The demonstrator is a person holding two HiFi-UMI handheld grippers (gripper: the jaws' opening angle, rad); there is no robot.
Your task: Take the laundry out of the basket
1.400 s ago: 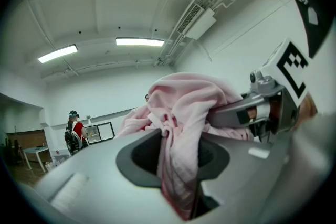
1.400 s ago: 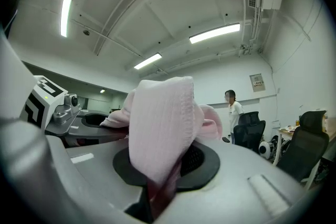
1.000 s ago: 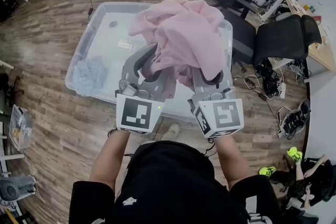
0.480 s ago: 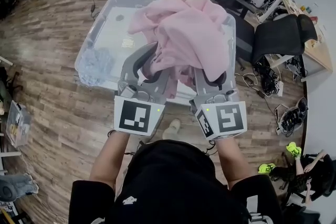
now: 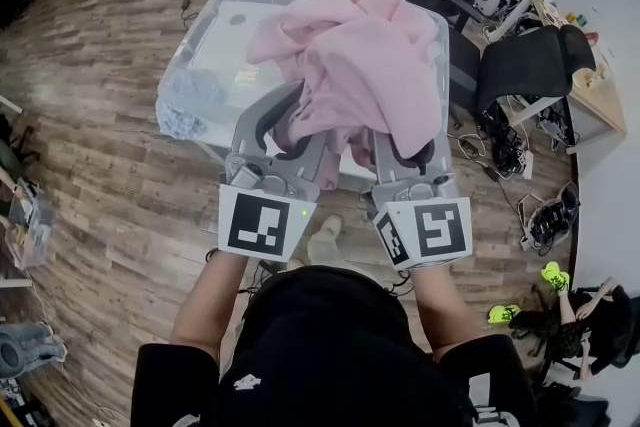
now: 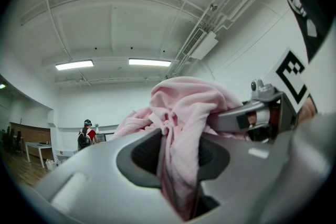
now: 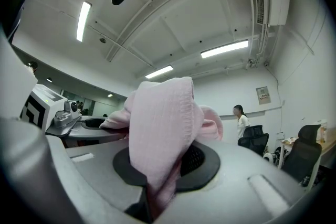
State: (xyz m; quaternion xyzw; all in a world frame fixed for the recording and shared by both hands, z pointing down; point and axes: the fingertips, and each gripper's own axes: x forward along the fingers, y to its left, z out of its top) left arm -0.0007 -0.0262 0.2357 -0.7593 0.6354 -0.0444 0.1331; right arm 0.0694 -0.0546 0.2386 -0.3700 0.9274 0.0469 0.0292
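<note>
Shifted since the earlier frames: clear basket [image 5: 205, 30] and the blue cloth [image 5: 183, 111] at its near-left corner, both now higher in the head view. Pink garment [image 5: 360, 65]: bunched, held up over the basket's right half. Left gripper [image 5: 290, 130]: jaws nearly together, clamped on a pink fold. Right gripper [image 5: 405, 150]: likewise pinching the same garment, just beside the left

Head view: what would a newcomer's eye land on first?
The big bunched pink cloth at centre, held up over the clear bin, with the left gripper and right gripper both clamped on folds of it. Next, the small blue-grey cloth lying in the bin's near-left corner. Black office chairs crowd the right edge.
</note>
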